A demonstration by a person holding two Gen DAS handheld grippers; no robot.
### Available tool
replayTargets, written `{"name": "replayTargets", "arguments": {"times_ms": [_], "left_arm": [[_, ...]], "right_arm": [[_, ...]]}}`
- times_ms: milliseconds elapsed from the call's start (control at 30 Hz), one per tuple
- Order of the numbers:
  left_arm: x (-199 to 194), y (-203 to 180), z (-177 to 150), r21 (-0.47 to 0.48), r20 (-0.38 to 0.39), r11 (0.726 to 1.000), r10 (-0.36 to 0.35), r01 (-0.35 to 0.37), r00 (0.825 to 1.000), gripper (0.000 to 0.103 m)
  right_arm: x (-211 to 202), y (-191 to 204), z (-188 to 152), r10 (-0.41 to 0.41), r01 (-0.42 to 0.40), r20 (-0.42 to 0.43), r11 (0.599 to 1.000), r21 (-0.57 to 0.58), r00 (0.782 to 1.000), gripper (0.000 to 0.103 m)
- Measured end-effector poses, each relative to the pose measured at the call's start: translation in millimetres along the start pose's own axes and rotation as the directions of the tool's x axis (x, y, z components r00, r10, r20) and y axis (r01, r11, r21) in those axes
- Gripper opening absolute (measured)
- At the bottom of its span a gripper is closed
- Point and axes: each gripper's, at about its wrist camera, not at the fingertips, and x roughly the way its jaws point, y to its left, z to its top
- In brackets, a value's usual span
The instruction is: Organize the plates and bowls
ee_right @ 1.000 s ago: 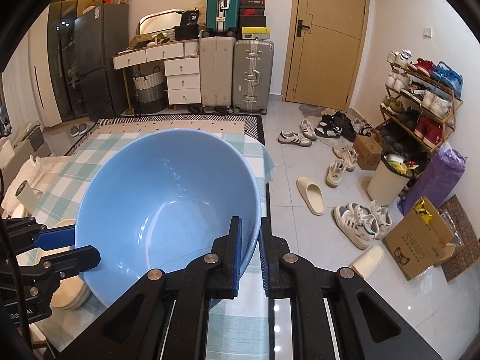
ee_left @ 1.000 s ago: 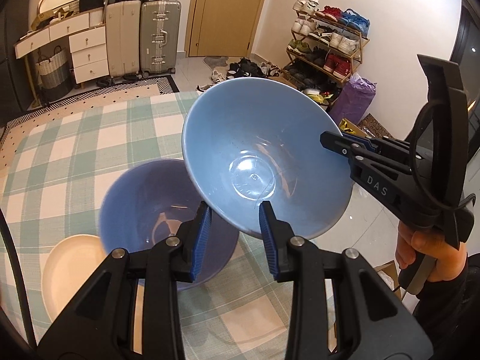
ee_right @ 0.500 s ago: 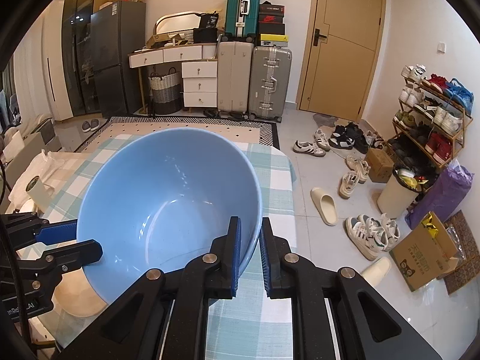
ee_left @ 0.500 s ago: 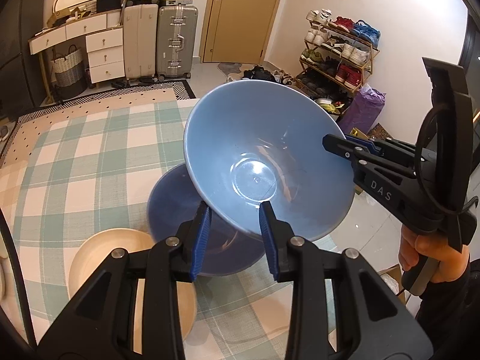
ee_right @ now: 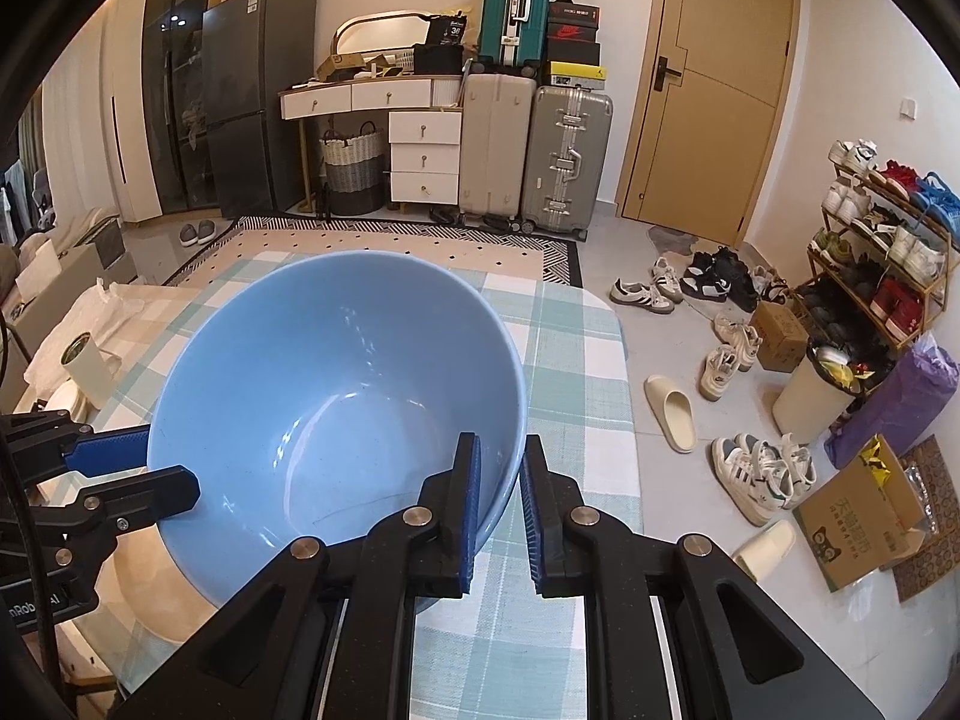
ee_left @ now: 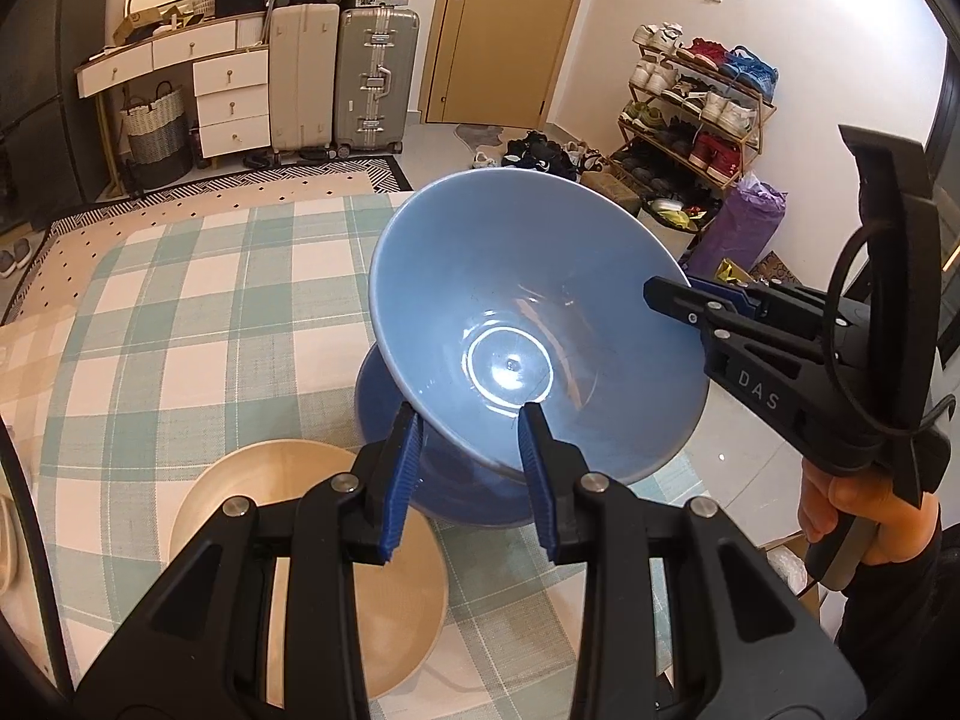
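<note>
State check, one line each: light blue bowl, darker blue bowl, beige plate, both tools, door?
light blue bowl: lifted, tilted, held at opposite rims by both tools.
darker blue bowl: on the tablecloth, upright, partly under the light one.
beige plate: flat on the tablecloth, empty.
left tool: shut on the bowl's near rim.
right tool: shut on the bowl's rim.
door: closed.

Bright, even indoor light; sharp pics, glare in bowl [ee_left: 510,360], heavy fisheye bend + dark corners.

I see the light blue bowl [ee_left: 528,324] hiding most of the darker bowl [ee_left: 384,402]; the cream plate [ee_left: 312,564] sits partly behind my tongs.
</note>
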Motion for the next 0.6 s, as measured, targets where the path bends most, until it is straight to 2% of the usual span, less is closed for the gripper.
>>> {"name": "replayTargets", "arguments": {"times_ms": [600], "left_arm": [[21.1, 7.4, -13.4, -0.002, -0.043, 1.0, 0.013, -0.013, 0.999, 0.029]], "right_arm": [[24.6, 5.9, -9.9, 0.012, -0.013, -0.043, 1.0, -0.016, 0.999, 0.013]]}}
